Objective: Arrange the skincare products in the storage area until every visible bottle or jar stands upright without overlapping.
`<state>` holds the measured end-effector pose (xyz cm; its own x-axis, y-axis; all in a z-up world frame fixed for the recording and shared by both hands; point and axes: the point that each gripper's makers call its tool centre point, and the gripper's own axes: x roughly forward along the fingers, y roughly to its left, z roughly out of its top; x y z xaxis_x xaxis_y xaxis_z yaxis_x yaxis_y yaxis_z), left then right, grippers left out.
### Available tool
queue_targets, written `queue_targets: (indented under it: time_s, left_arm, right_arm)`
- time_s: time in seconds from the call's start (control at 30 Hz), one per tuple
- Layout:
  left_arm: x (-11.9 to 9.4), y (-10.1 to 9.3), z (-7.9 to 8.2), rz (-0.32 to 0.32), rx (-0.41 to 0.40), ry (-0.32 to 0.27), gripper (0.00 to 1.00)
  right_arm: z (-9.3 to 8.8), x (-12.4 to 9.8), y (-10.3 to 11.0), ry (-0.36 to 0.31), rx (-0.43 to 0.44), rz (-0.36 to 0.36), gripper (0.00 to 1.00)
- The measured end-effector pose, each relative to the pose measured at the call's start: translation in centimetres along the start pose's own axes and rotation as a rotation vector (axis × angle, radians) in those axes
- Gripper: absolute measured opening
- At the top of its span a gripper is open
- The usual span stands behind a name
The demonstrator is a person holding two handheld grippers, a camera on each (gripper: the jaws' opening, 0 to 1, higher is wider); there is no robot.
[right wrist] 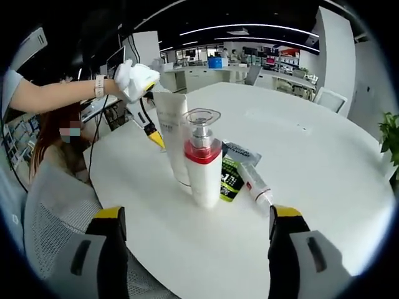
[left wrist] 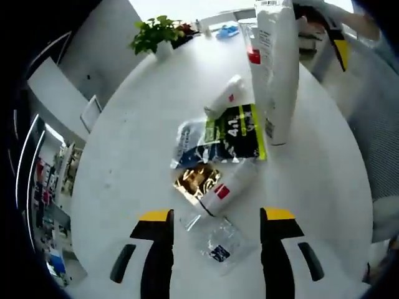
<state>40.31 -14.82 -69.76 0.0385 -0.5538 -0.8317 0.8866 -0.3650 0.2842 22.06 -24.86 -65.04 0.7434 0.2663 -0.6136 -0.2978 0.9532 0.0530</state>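
Note:
In the left gripper view my left gripper (left wrist: 216, 216) hangs open above a clear packet (left wrist: 219, 244) on the white table (left wrist: 124, 156). Beyond it lie a white tube with a red label (left wrist: 229, 185), a gold sachet (left wrist: 195, 177), a dark sachet with green print (left wrist: 238, 131), a blue-and-white sachet (left wrist: 189, 142) and a small white bottle (left wrist: 224, 96). A tall white tube (left wrist: 278, 68) stands upright beside a red-banded pump bottle (left wrist: 252, 56). In the right gripper view my right gripper (right wrist: 199, 215) is open, close in front of the upright pump bottle (right wrist: 202, 163); the tall tube (right wrist: 171, 121) stands behind it.
A potted plant (left wrist: 156, 34) stands at the table's far edge. A person's gloved hand (right wrist: 136, 78) holds the left gripper (right wrist: 154, 138) over the table, with a seated person (right wrist: 56, 156) at the left. Sachets (right wrist: 232, 177) and the lying tube (right wrist: 252, 180) rest right of the pump bottle.

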Motion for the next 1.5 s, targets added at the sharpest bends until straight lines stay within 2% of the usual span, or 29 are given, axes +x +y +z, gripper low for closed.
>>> queue_targets:
  time_s: [0.13, 0.17, 0.27, 0.33, 0.4, 0.5, 0.6, 0.63, 0.67, 0.7, 0.77, 0.9, 1.07, 1.13, 1.17, 1.5]
  left_arm:
    - [1.0, 0.1, 0.1, -0.041, 0.028, 0.016, 0.53]
    - [1.2, 0.0, 0.1, -0.061, 0.055, 0.024, 0.52]
    - [1.7, 0.6, -0.5, -0.071, 0.140, 0.075, 0.46]
    - [2.0, 0.9, -0.4, -0.077, 0.126, 0.073, 0.43]
    - [2.4, 0.9, -0.2, -0.104, 0.123, 0.071, 0.45]
    - [2.9, 1.1, -0.6, -0.119, 0.210, 0.114, 0.34]
    - [3.5, 0.8, -0.7, -0.157, 0.226, 0.141, 0.32]
    - [3.6, 0.9, -1.0, -0.169, 0.274, 0.162, 0.31]
    - [3.7, 1.1, -1.6, -0.173, 0.328, 0.213, 0.30]
    - [3.9, 1.0, -1.8, -0.176, 0.340, 0.227, 0.26]
    - [4.2, 0.8, -1.4, -0.191, 0.332, 0.207, 0.23]
    - [4.7, 0.6, -1.4, -0.203, 0.371, 0.229, 0.22]
    - [4.7, 0.5, -1.5, -0.220, 0.387, 0.227, 0.21]
    - [4.6, 0.3, -1.5, -0.230, 0.432, 0.201, 0.19]
    - [4.4, 0.1, -1.7, -0.231, 0.442, 0.211, 0.18]
    - [3.0, -0.7, -1.7, -0.196, 0.479, 0.205, 0.15]
  right_arm:
    - [-0.3, 0.0, -0.2, -0.008, 0.026, 0.003, 0.94]
    - [-0.4, 0.0, -0.3, -0.005, 0.027, 0.001, 0.94]
    - [-0.7, 0.1, -0.4, 0.002, 0.037, -0.001, 0.94]
    - [-0.8, 0.1, -0.4, 0.004, 0.041, 0.001, 0.93]
    - [-0.8, 0.1, -0.6, 0.004, 0.042, -0.005, 0.93]
    - [-0.7, 0.0, -0.9, -0.006, 0.051, -0.011, 0.93]
    - [-0.7, 0.0, -0.8, -0.007, 0.055, -0.010, 0.92]
    - [-0.8, 0.0, -0.9, -0.006, 0.054, -0.010, 0.92]
    - [-0.9, 0.0, -0.9, -0.003, 0.055, -0.010, 0.92]
    - [-1.1, 0.1, -0.9, 0.001, 0.060, -0.009, 0.92]
    - [-1.5, 0.2, -0.9, 0.011, 0.072, -0.010, 0.91]
    - [-1.8, 0.2, -1.0, 0.007, 0.094, -0.011, 0.90]
    - [-2.1, 0.0, -1.2, 0.010, 0.104, -0.017, 0.89]
    - [-2.2, 0.0, -1.3, 0.011, 0.110, -0.020, 0.89]
    - [-2.2, -0.1, -1.3, 0.010, 0.111, -0.020, 0.89]
    - [-2.2, -0.1, -0.5, 0.003, 0.109, 0.004, 0.86]
